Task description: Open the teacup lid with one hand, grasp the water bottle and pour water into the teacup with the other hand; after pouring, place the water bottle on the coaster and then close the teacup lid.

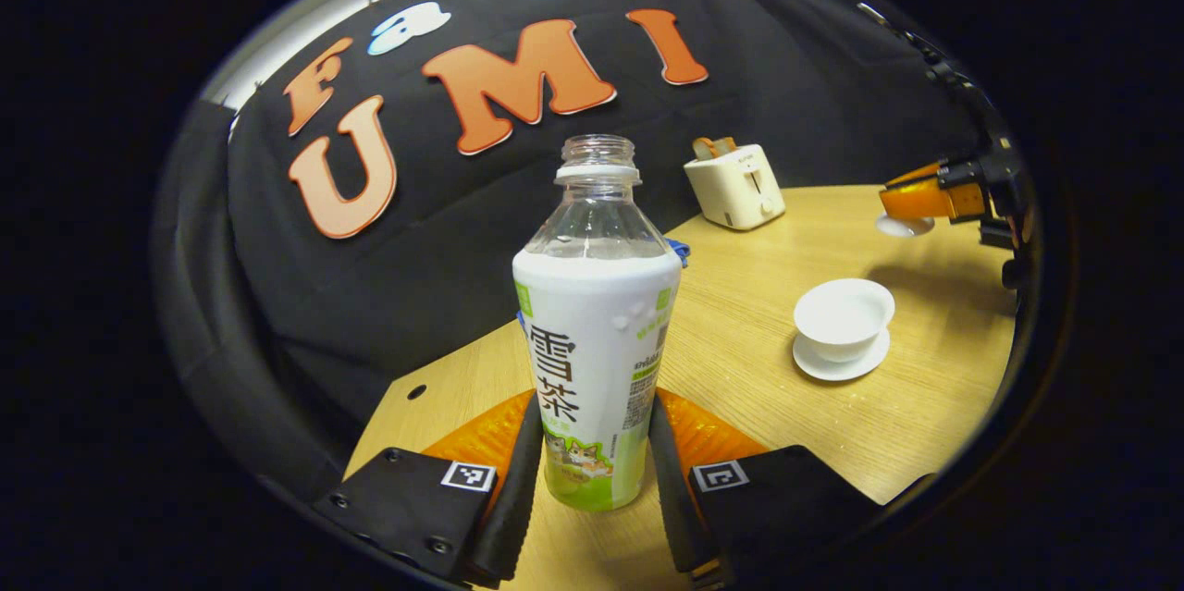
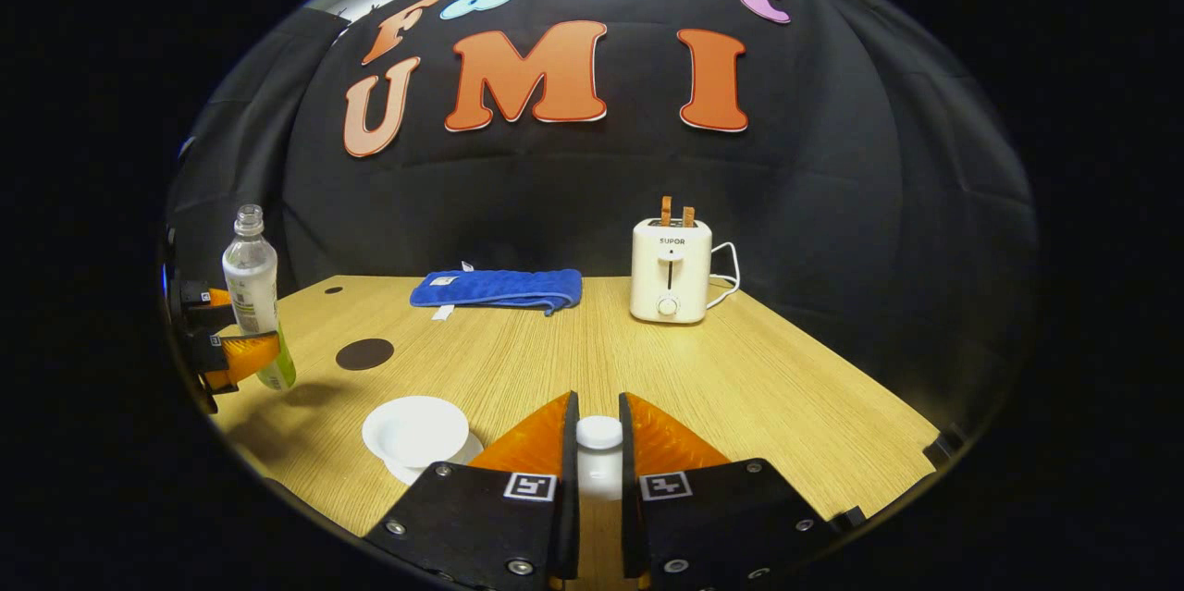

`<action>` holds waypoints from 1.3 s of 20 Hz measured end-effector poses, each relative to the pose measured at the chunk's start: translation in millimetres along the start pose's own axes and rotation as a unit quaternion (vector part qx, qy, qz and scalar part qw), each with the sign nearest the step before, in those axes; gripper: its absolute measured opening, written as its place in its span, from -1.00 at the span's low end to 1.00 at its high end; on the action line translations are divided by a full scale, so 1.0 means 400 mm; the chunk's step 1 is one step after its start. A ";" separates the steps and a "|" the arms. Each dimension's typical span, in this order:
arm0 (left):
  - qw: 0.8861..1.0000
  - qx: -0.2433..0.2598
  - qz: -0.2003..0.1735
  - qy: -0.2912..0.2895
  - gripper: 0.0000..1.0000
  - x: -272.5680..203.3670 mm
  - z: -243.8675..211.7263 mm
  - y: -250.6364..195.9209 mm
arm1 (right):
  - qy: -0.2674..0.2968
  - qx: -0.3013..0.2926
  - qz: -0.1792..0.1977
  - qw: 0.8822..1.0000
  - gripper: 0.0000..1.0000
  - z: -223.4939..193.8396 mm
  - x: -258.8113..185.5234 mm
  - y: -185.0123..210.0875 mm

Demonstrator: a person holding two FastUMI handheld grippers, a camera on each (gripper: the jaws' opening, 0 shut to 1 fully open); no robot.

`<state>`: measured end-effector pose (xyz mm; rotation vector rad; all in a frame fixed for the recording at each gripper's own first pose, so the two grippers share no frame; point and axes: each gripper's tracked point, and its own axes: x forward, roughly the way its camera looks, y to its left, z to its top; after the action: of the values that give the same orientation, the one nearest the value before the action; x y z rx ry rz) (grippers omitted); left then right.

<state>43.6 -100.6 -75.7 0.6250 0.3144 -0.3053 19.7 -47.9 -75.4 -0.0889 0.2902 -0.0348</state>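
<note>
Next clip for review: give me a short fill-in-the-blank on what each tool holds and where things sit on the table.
1. The left tool is shut on the ____, which has no cap on.
2. The right tool holds the teacup's ____ by its knob.
3. The teacup stands uncovered on a white ____.
4. The dark round coaster on the table has ____ standing on it.

Missing words: water bottle; lid; saucer; nothing
</note>
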 end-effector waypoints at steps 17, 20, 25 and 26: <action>0.915 0.401 -0.036 0.034 0.26 0.088 0.038 -0.057 | 0.010 0.005 -0.013 1.000 -0.63 -0.010 0.001 -0.032; 0.895 0.443 -0.042 0.037 0.22 0.084 0.041 -0.062 | 0.011 0.005 -0.013 1.000 -0.64 -0.010 0.001 -0.034; 0.861 0.507 -0.043 0.031 0.22 0.074 0.053 -0.063 | 0.016 0.005 -0.014 1.000 -0.63 -0.017 0.002 -0.036; 0.853 0.518 -0.044 0.031 0.22 0.075 0.058 -0.062 | 0.016 0.005 -0.014 1.000 -0.63 -0.016 0.001 -0.036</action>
<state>66.1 -139.1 -82.1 1.6980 0.2208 -0.5477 18.0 -62.6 -80.1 -0.0816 0.3209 -0.0647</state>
